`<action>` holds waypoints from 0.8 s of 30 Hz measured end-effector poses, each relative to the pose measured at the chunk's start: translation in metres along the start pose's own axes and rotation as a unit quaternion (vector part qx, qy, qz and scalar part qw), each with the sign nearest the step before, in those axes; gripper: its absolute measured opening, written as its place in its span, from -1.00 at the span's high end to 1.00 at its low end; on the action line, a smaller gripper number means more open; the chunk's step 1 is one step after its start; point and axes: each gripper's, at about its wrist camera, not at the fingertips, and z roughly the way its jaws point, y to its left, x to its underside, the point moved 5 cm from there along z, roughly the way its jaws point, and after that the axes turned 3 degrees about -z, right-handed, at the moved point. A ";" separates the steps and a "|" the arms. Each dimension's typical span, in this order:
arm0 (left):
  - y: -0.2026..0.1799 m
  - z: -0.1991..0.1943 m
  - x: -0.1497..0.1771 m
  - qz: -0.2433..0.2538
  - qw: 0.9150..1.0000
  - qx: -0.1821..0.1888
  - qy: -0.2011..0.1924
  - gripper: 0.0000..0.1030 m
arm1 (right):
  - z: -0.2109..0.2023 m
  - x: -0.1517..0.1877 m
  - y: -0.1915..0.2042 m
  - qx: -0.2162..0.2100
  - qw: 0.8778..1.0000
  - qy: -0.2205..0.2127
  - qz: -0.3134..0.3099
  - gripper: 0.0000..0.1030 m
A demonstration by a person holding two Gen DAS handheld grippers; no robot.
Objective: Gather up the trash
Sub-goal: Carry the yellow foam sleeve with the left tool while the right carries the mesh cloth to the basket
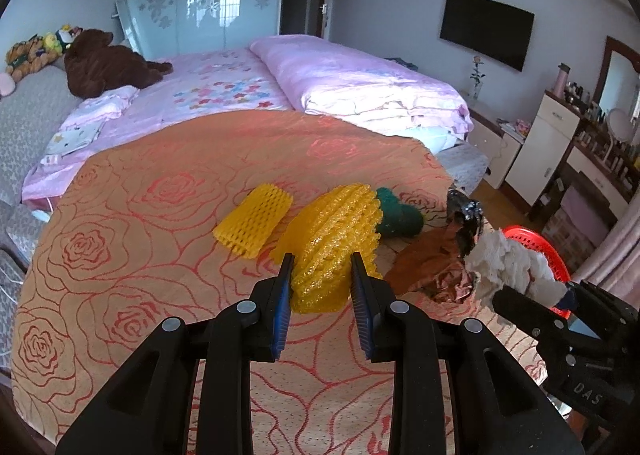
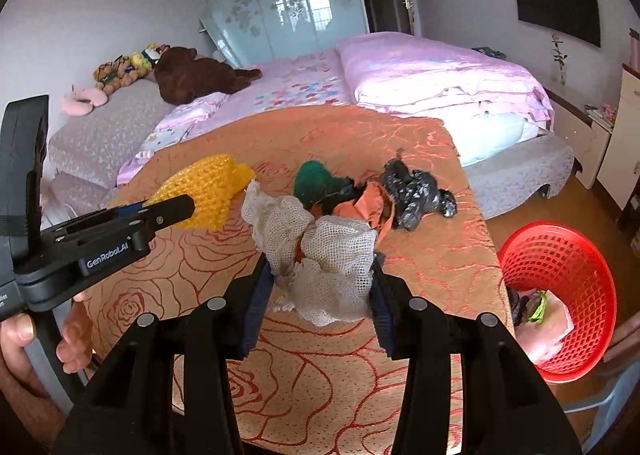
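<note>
Basket position governs the next move: red plastic mesh basket sits on the floor past the table's right edge, below and to the right of both grippers, already holding some scraps.

Right gripper: jaws at moderate width, clamped on a crumpled white foam-net wad that looks raised off the orange rose-patterned tablecloth. This hand is the nearer one to the basket. Wad is bunched, no clear long axis.

Left gripper: jaws narrow, pinching the near end of a yellow bubble-wrap roll. Roll's long axis runs away from the fingers, far end flared toward a dark green soft lump.

Left on the cloth: yellow foam-net sleeve, brown crumpled paper, black crumpled plastic bag.

Judgement: right hand drops first; left must cross farther rightward.
</note>
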 end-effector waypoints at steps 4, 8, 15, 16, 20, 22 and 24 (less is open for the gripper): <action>-0.006 -0.002 -0.001 0.007 1.000 0.002 -0.003 0.50 | -0.004 -0.002 -0.006 0.007 1.000 -0.006 0.008 0.15; -0.010 -0.002 -0.003 0.012 1.000 0.004 -0.004 0.50 | -0.007 -0.005 -0.012 0.012 1.000 -0.011 0.013 0.15; -0.019 -0.003 -0.007 0.020 1.000 0.006 -0.008 0.50 | -0.012 -0.010 -0.022 0.023 0.999 -0.019 0.023 0.15; -0.021 -0.004 -0.007 0.021 1.000 0.006 -0.009 0.50 | -0.013 -0.011 -0.024 0.025 0.999 -0.021 0.024 0.15; -0.026 -0.005 -0.009 0.026 1.000 0.008 -0.010 0.50 | -0.017 -0.016 -0.033 0.036 0.999 -0.027 0.030 0.15; -0.030 -0.005 -0.010 0.029 0.999 0.009 -0.012 0.50 | -0.020 -0.019 -0.038 0.042 0.998 -0.031 0.032 0.15; -0.033 -0.006 -0.012 0.033 0.999 0.011 -0.013 0.50 | -0.023 -0.022 -0.044 0.048 0.998 -0.036 0.035 0.15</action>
